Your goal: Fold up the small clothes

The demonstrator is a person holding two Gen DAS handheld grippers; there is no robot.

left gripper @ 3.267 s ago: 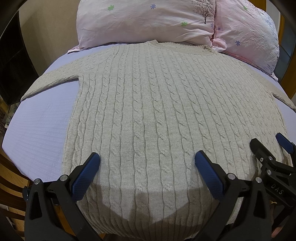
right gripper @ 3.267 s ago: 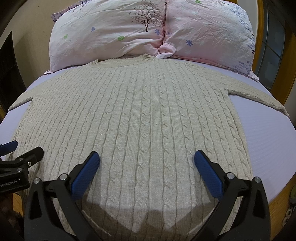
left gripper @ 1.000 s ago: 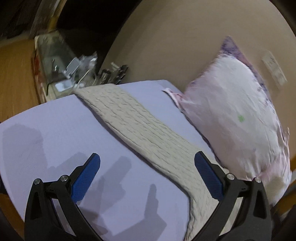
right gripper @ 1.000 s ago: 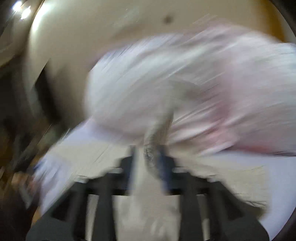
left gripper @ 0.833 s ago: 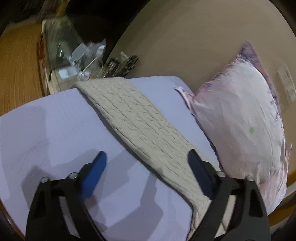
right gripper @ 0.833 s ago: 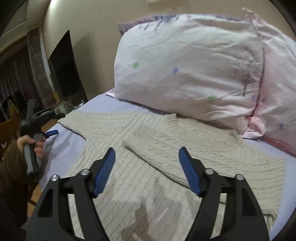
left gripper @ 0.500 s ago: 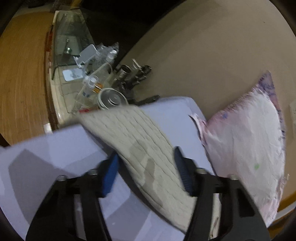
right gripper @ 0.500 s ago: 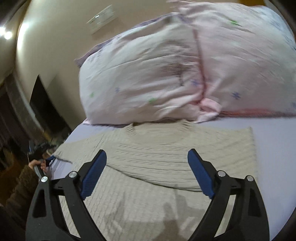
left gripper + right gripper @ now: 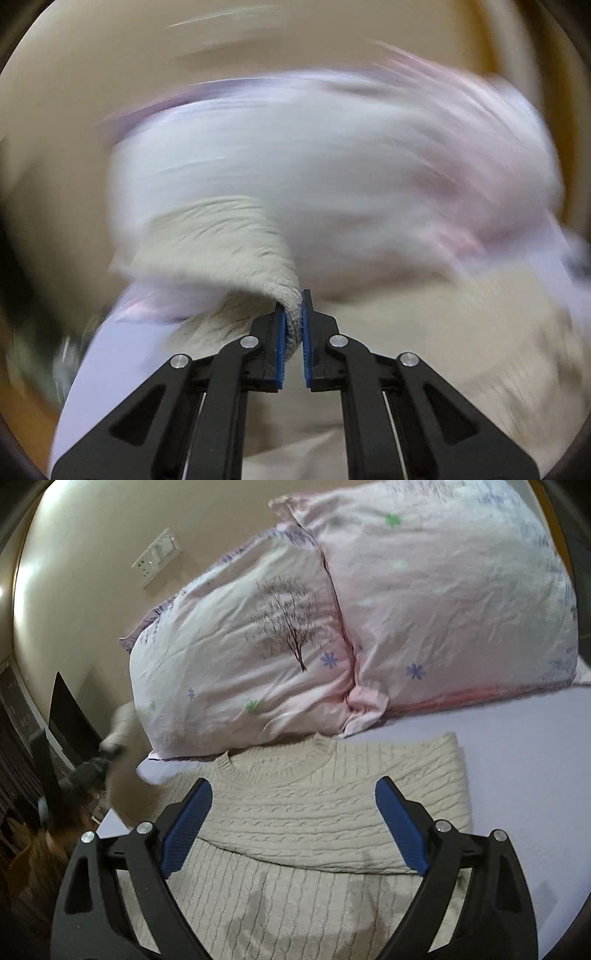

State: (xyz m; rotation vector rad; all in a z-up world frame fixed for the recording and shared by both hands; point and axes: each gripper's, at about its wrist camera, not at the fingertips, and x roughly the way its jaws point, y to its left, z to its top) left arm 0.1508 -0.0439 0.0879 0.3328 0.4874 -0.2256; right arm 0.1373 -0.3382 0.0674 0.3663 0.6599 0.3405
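A beige cable-knit sweater [image 9: 288, 897] lies on the lilac bed sheet [image 9: 517, 760], neck toward the pillows. Its right sleeve [image 9: 332, 819] is folded flat across the chest. My right gripper [image 9: 293, 830] is open and empty, hovering over the folded sleeve. My left gripper [image 9: 291, 325] is shut on the cuff of the left sleeve [image 9: 229, 243] and holds it lifted off the bed; that view is heavily blurred. The left gripper also shows blurred at the left of the right wrist view [image 9: 107, 755], with the raised sleeve above it.
Two pink floral pillows [image 9: 280, 638] lean against the beige wall at the head of the bed. A wall switch plate [image 9: 157, 557] is above them. Dark furniture [image 9: 62, 716] stands beyond the bed's left edge.
My left gripper closed on the left sleeve's cuff and lifted it, swinging fast. My right gripper let go of the right sleeve after laying it across the chest, and stays open.
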